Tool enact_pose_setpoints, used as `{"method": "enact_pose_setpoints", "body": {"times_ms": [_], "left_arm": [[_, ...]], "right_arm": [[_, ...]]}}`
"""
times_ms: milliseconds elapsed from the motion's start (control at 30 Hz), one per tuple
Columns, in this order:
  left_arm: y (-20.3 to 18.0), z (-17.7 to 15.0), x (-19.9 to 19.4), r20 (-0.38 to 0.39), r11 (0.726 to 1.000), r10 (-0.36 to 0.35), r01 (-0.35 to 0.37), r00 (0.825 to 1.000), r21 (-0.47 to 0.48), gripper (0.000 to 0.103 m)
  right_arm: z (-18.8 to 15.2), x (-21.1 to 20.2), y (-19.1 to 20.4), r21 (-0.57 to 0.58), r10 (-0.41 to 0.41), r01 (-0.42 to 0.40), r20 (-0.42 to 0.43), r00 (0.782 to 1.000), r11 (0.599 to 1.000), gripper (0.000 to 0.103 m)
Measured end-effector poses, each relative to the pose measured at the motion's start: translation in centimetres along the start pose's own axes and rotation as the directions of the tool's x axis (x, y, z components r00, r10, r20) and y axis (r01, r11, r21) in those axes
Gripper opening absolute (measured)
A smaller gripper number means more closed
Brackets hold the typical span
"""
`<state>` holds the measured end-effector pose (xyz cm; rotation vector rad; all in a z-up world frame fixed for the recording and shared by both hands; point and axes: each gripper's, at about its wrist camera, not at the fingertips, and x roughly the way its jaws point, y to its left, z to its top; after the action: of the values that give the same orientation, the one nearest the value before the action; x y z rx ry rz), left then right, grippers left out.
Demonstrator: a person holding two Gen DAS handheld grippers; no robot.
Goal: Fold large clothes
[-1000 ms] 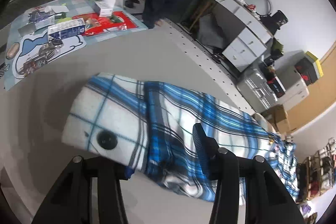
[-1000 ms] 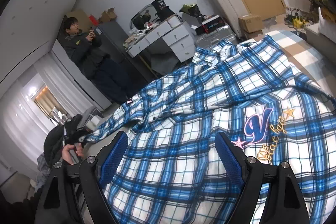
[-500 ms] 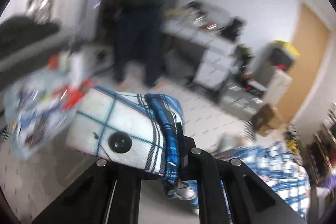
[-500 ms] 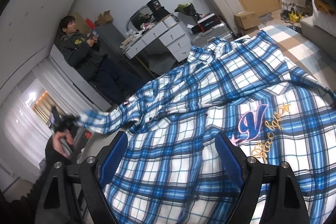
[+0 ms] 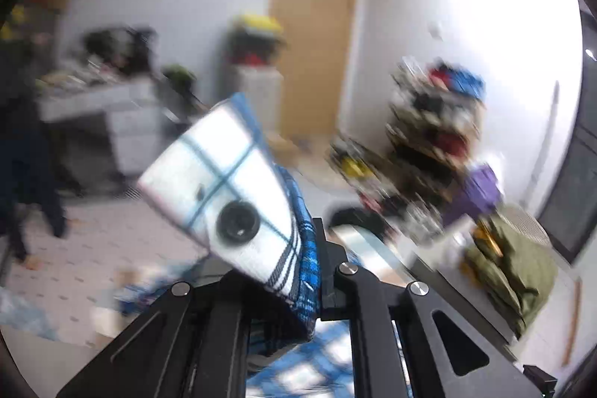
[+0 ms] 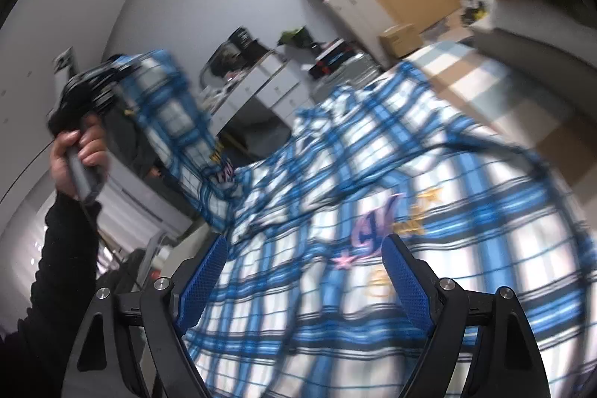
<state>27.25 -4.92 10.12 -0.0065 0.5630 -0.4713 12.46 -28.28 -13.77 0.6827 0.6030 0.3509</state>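
Left gripper (image 5: 294, 271) is clamping the sleeve cuff (image 5: 224, 189) of the plaid shirt (image 6: 373, 248); the cuff, with its dark button (image 5: 237, 222), is standing up at centre frame of the left view. From the right camera I am seeing the same gripper (image 6: 97, 92) at upper left, in the left hand (image 6: 76, 152), with the sleeve trailing from it down to the shirt body.

Right gripper (image 6: 298, 271) is hovering over the shirt with its blue pads (image 6: 201, 282) wide apart, gripping nothing. The shirt body is lying spread out, filling the lower right of that view.

Step in hand, as I am reading it: sleeve fold, cuff being carried in the air. Next move is calling for bringing the cuff in across the body and laying it flat, perhaps with the right gripper pinning the cloth so it is not dragged along.

Writing: an embroidered "V" (image 6: 377, 222) with stars and gold script beside it; motion blur is making the script unreadable. No other labels legible.
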Motion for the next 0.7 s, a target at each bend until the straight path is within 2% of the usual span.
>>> {"method": "enact_pose_setpoints", "body": {"times_ms": [67, 100, 133, 200, 233, 267, 333, 367, 400, 467, 500, 567, 633, 667, 700], "left_arm": [[-2.7, -2.6, 5.1, -0.111, 0.998, -0.059, 0.061, 0.992, 0.010, 0.005], [-3.5, -4.2, 7.6, -0.170, 0.996, -0.086, 0.087, 0.982, 0.000, 0.006], [-4.2, -6.0, 10.4, -0.250, 0.993, -0.114, 0.112, 0.961, -0.023, 0.008], [-5.3, -8.9, 14.1, -0.389, 0.982, -0.186, 0.163, 0.902, -0.091, 0.015], [-5.3, -9.9, 14.9, -0.414, 0.976, -0.214, 0.181, 0.885, -0.117, 0.015], [-5.4, -10.6, 15.1, -0.423, 0.971, -0.238, 0.200, 0.874, -0.132, 0.018], [-5.2, -11.6, 14.5, -0.437, 0.952, -0.304, 0.262, 0.846, -0.157, 0.048], [-5.0, -11.7, 13.7, -0.433, 0.944, -0.329, 0.285, 0.839, -0.165, 0.066], [-4.8, -11.2, 12.7, -0.401, 0.936, -0.353, 0.312, 0.846, -0.165, 0.066], [-3.7, -10.8, 9.7, -0.351, 0.949, -0.313, 0.303, 0.882, -0.086, 0.067], [-3.4, -10.8, 9.1, -0.337, 0.957, -0.286, 0.282, 0.897, -0.062, 0.071], [0.6, -11.7, 6.8, -0.308, 0.986, -0.167, 0.163, 0.937, -0.039, 0.081], [4.7, -13.1, 5.9, -0.301, 0.996, -0.077, 0.059, 0.950, -0.067, 0.082], [7.4, -14.0, 5.5, -0.313, 0.995, -0.020, -0.013, 0.950, -0.102, 0.082], [8.8, -14.9, 5.4, -0.330, 0.991, 0.005, -0.050, 0.944, -0.127, 0.082]], "right_arm": [[0.2, -1.2, -1.4, 0.025, -0.025, 0.025, 0.015, 1.000, 0.999, 0.086], [0.3, -1.7, -2.0, 0.038, -0.040, 0.039, 0.018, 0.999, 0.999, 0.086], [0.3, -2.2, -2.7, 0.052, -0.053, 0.052, 0.015, 0.998, 0.997, 0.087], [0.3, -2.8, -4.0, 0.078, -0.072, 0.072, 0.002, 0.997, 0.994, 0.087], [0.3, -3.0, -4.4, 0.086, -0.079, 0.079, 0.000, 0.997, 0.993, 0.087], [0.2, -3.3, -4.9, 0.096, -0.089, 0.089, -0.003, 0.996, 0.991, 0.087], [0.3, -3.4, -5.5, 0.109, -0.102, 0.103, -0.016, 0.995, 0.989, 0.087], [0.3, -3.3, -5.7, 0.114, -0.105, 0.107, -0.021, 0.994, 0.988, 0.087], [0.4, -3.2, -5.8, 0.116, -0.105, 0.108, -0.028, 0.994, 0.987, 0.087], [0.9, -2.7, -5.7, 0.104, -0.103, 0.107, -0.040, 0.994, 0.989, 0.087], [1.3, -2.3, -5.2, 0.082, -0.110, 0.113, -0.047, 0.993, 0.990, 0.087], [2.4, -1.2, -4.4, 0.029, -0.142, 0.144, -0.058, 0.988, 0.989, 0.087], [4.5, 0.9, -3.1, -0.051, -0.160, 0.156, -0.084, 0.984, 0.986, 0.087], [5.6, 2.1, -2.5, -0.097, -0.175, 0.166, -0.096, 0.980, 0.981, 0.087], [6.2, 3.1, -2.1, -0.133, -0.195, 0.181, -0.104, 0.975, 0.975, 0.087]]}}
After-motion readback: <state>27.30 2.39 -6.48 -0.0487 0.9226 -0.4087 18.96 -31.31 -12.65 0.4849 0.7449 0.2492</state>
